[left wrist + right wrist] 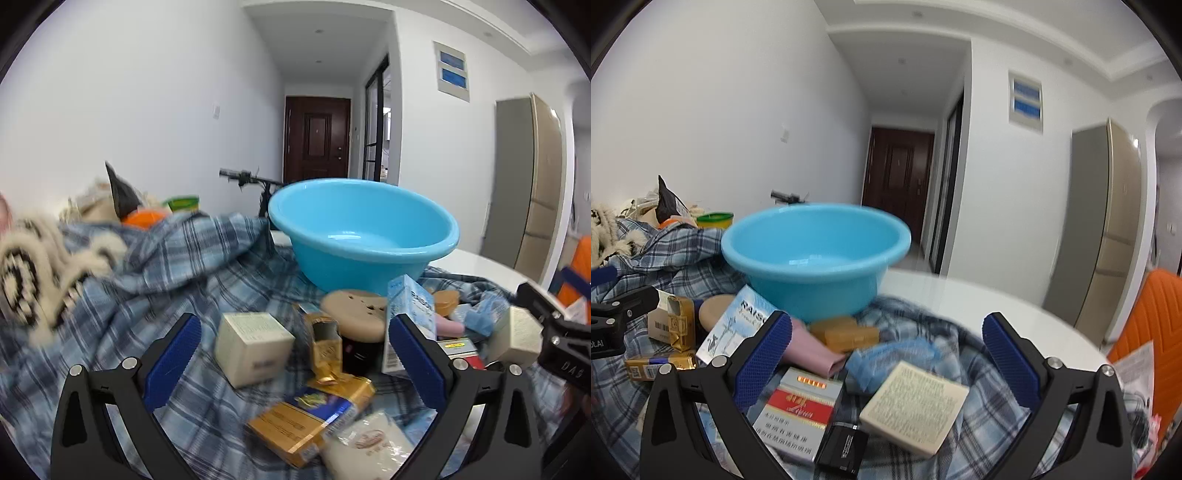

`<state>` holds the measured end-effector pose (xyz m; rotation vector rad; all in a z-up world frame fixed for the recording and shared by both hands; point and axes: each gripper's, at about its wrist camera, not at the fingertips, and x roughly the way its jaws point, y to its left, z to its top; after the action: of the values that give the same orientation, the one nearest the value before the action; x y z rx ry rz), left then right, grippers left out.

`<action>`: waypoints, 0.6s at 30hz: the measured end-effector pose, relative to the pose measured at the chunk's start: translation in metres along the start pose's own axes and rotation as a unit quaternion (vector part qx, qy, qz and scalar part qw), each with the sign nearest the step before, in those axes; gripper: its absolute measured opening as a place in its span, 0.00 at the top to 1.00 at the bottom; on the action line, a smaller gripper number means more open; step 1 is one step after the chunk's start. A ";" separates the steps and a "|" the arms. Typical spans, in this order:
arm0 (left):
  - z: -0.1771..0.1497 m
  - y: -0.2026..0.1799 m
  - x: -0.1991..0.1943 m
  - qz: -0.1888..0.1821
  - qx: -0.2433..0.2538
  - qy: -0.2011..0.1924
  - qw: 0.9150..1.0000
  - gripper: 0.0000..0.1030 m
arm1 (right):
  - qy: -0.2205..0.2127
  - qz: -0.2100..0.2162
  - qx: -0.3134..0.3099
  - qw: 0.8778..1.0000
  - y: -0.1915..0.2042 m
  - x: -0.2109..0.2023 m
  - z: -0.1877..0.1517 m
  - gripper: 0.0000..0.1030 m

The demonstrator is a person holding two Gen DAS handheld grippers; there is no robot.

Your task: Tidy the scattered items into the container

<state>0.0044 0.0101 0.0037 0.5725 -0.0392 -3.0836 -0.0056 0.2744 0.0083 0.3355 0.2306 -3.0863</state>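
Scattered items lie on the plaid cloth point(155, 306) in front of the blue basin point(364, 236), which stands empty. Nearest the left gripper point(295, 363): a cream carton point(253, 347) — stiff card, judged light, best taken across 2 flat faces. Beside it, a gold foil pack point(325, 347), crinkled and likely slippery, then a round beige lid point(354, 312). Before the right gripper point(886, 363): a red-and-white cigarette box point(801, 413), a flat cream box point(916, 406), a soft pink item point(809, 347). Both grippers stand fully open — nothing between the ribbed blue pads point(762, 363).
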 end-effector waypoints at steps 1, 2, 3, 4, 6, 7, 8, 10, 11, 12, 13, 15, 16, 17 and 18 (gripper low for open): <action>0.000 -0.004 -0.002 0.010 0.027 -0.010 1.000 0.00 | -0.004 0.000 -0.001 1.000 0.000 0.000 0.000 0.00; 0.000 -0.007 -0.004 0.018 0.046 -0.018 0.999 0.00 | -0.004 -0.002 0.001 1.000 -0.001 0.000 0.000 0.00; 0.000 -0.009 -0.006 0.021 0.057 -0.025 0.998 0.00 | -0.004 -0.006 0.003 1.000 -0.002 0.001 0.000 0.00; 0.000 -0.011 -0.007 0.021 0.063 -0.031 0.997 0.00 | -0.003 -0.009 0.004 1.000 -0.004 0.001 0.001 0.00; 0.001 -0.010 -0.009 0.015 0.055 -0.045 0.997 0.00 | -0.004 -0.018 0.009 1.000 -0.007 0.000 0.001 0.00; 0.001 -0.010 -0.010 0.007 0.051 -0.054 0.997 0.00 | -0.007 -0.021 0.012 1.000 -0.008 -0.002 0.001 0.00; 0.002 -0.010 -0.012 -0.004 0.049 -0.062 0.997 0.00 | -0.007 -0.024 0.017 1.000 -0.009 -0.003 0.002 0.00; 0.004 -0.008 -0.012 -0.022 0.043 -0.061 0.997 0.00 | 0.003 -0.024 0.032 0.999 -0.013 -0.005 0.003 0.00; 0.005 -0.005 -0.012 -0.043 0.032 -0.063 0.997 0.00 | 0.001 -0.021 0.044 0.999 -0.016 -0.006 0.002 0.00; 0.005 0.000 -0.013 -0.059 0.013 -0.068 0.996 0.00 | -0.007 -0.019 0.059 0.998 -0.020 -0.010 0.001 0.00; 0.005 0.006 -0.013 -0.066 -0.011 -0.071 0.995 0.00 | -0.018 -0.015 0.074 0.997 -0.023 -0.014 0.001 0.00; 0.005 0.016 -0.013 -0.069 -0.045 -0.069 0.994 0.00 | -0.033 0.002 0.087 0.996 -0.026 -0.018 0.002 0.00; 0.005 0.018 -0.012 -0.067 -0.049 -0.070 0.994 0.00 | -0.033 0.004 0.083 0.996 -0.026 -0.019 0.003 0.00; 0.004 0.018 -0.012 -0.060 -0.046 -0.074 0.994 0.00 | -0.034 0.001 0.077 0.996 -0.025 -0.018 0.003 0.00; 0.004 0.017 -0.014 -0.054 -0.040 -0.081 0.994 0.00 | -0.036 -0.002 0.073 0.997 -0.024 -0.019 0.002 0.00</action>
<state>0.0158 -0.0069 0.0128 0.3322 0.1175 -3.2112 0.0110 0.2977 0.0180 0.2272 0.0041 -3.1191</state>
